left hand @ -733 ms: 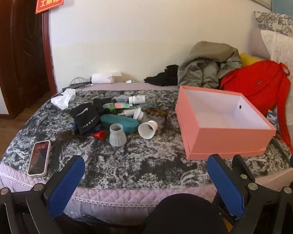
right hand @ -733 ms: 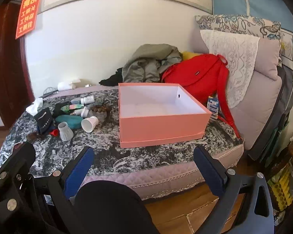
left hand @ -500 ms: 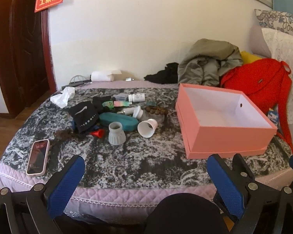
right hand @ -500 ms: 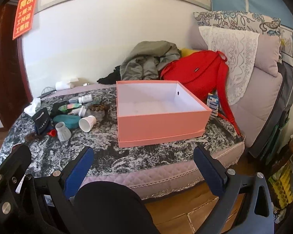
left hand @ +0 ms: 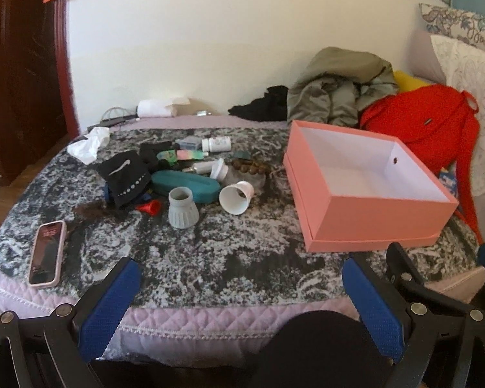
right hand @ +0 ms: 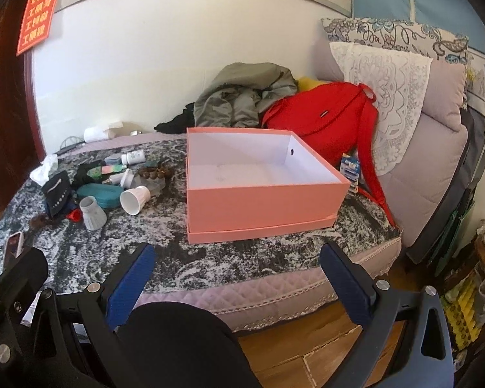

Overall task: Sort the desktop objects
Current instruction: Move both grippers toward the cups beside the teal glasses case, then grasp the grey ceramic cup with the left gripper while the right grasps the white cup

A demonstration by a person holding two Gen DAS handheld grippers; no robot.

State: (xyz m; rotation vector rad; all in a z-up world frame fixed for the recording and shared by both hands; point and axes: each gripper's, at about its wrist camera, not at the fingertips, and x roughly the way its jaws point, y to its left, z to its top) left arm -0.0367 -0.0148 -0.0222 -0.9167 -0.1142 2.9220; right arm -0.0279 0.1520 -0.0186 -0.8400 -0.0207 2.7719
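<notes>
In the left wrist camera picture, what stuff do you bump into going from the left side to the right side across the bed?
Phone → black cap → little red cone → grey ribbed cup → white paper cup on its side → open pink box → red backpack.

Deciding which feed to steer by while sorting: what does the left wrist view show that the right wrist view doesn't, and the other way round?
Only the left wrist view shows the whole phone lying face up near the bed's front left edge; in the right view just its tip peeks out.

Only the right wrist view shows the lace-covered cushion in full, the wooden floor and the cluttered shelf at far right.

Both show the open pink box, the grey vase, the tipped white cup, the teal case and the red backpack. Each hand-held gripper, left and right, is open and empty.
</notes>
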